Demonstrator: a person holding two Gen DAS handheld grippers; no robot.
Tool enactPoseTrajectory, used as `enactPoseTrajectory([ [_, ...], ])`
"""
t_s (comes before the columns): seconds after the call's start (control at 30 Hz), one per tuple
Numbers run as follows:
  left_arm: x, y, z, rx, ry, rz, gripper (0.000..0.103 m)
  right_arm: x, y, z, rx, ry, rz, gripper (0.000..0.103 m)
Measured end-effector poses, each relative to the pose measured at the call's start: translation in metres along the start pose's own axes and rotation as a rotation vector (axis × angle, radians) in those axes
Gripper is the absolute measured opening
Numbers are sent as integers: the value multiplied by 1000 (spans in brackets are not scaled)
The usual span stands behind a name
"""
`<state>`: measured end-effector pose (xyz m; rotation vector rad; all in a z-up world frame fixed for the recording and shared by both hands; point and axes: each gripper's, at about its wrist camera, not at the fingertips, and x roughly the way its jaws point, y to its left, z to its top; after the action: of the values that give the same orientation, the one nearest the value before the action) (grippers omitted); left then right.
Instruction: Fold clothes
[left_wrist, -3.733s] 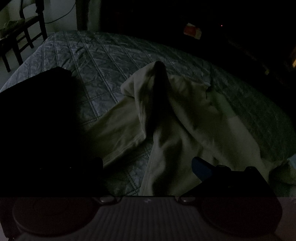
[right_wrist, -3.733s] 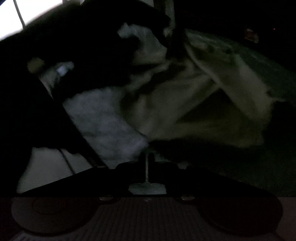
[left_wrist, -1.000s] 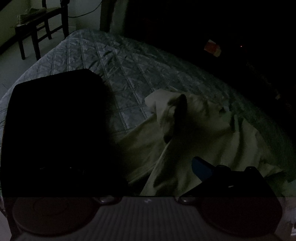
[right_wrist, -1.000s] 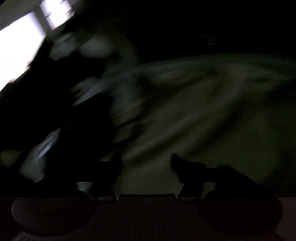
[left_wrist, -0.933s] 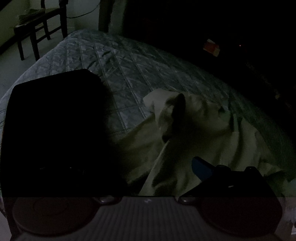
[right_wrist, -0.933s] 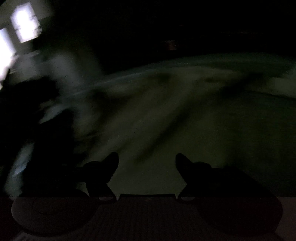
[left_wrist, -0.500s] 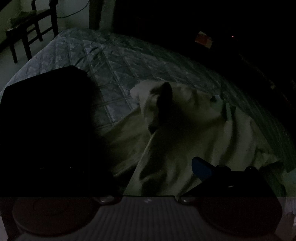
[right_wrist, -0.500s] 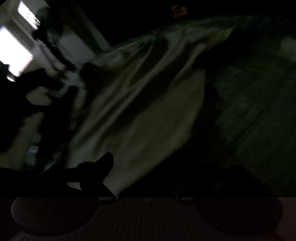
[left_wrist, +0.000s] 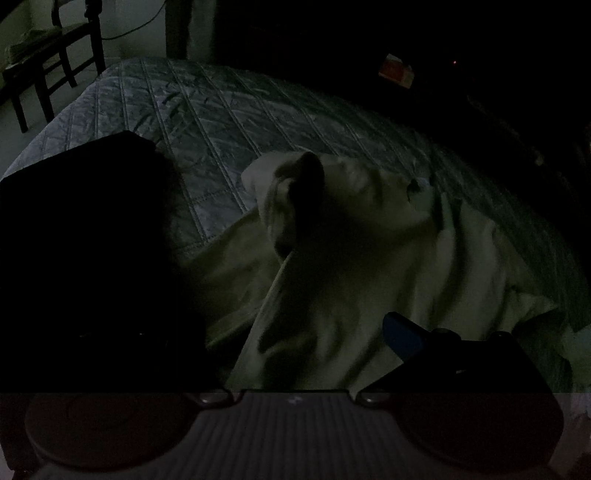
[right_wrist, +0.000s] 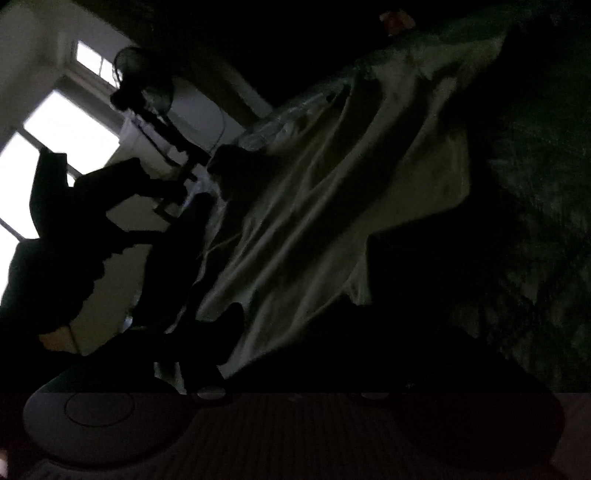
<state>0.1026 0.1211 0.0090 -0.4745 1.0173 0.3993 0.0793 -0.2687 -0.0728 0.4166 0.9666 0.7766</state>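
My right hand-held gripper (right_wrist: 295, 325) was clenched a few seconds ago. Now it is released: one finger (right_wrist: 229, 325) stands well out from the middle and the other is lost in the dark. It has also rolled onto its side, so the window (right_wrist: 55, 122) sits tilted in its view. The pale garment (right_wrist: 332, 203) runs in long slack folds from the far end of the bed (right_wrist: 535, 184) down to that finger. Its near edge lies just beside the finger, and I cannot see the cloth pinched.

My left hand-held gripper (left_wrist: 295, 332) has barely shifted. Only its blue finger (left_wrist: 402, 336) shows, set wide, so I judge this one parted as well, with cloth lying before it rather than held.

From the left, the garment (left_wrist: 369, 240) has sunk. The peak that stood high before is lower, and the cloth lies rumpled across the near side of the bed (left_wrist: 221, 110). It rests just beside a dark bundle (left_wrist: 81, 240) near the bed's left edge.

The garment is laid down but far from flat. I judge it needs a fresh grip on an edge or corner and a pull to spread it before a clean fold.
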Motion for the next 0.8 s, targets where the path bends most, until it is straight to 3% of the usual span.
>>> enactPoseTrajectory([
  [0.03,0,-1,0,1,1,0,102,2,10,-2,-69,29,-16,42],
  [0.1,1,-2,-1,3,1,-1,102,11,36,-9,-225,112,-12,41],
  [0.2,1,-4,-2,9,1,-2,102,15,55,-21,-270,199,-5,57],
  [0.27,2,-4,-2,10,5,1,102,3,54,-21,-197,159,1,58],
  [0.33,1,-3,-2,5,7,-2,102,-18,48,-18,-117,43,-27,62],
  [0.4,0,-3,-1,5,2,-4,102,-39,40,-17,-58,-82,-155,65],
  [0.43,-1,-3,-1,6,1,-6,102,-42,38,-17,-47,-81,-248,64],
  [0.5,-1,-4,-2,9,3,-9,102,-44,35,-19,-39,-67,-403,51],
  [0.63,-1,-5,-3,14,4,-6,102,-19,40,-18,-163,42,-537,45],
  [0.7,0,-4,-4,12,10,-5,102,-13,41,-22,-211,52,-611,46],
  [0.8,-1,-4,-3,9,5,-11,102,-10,43,-24,-226,35,-569,48],
])
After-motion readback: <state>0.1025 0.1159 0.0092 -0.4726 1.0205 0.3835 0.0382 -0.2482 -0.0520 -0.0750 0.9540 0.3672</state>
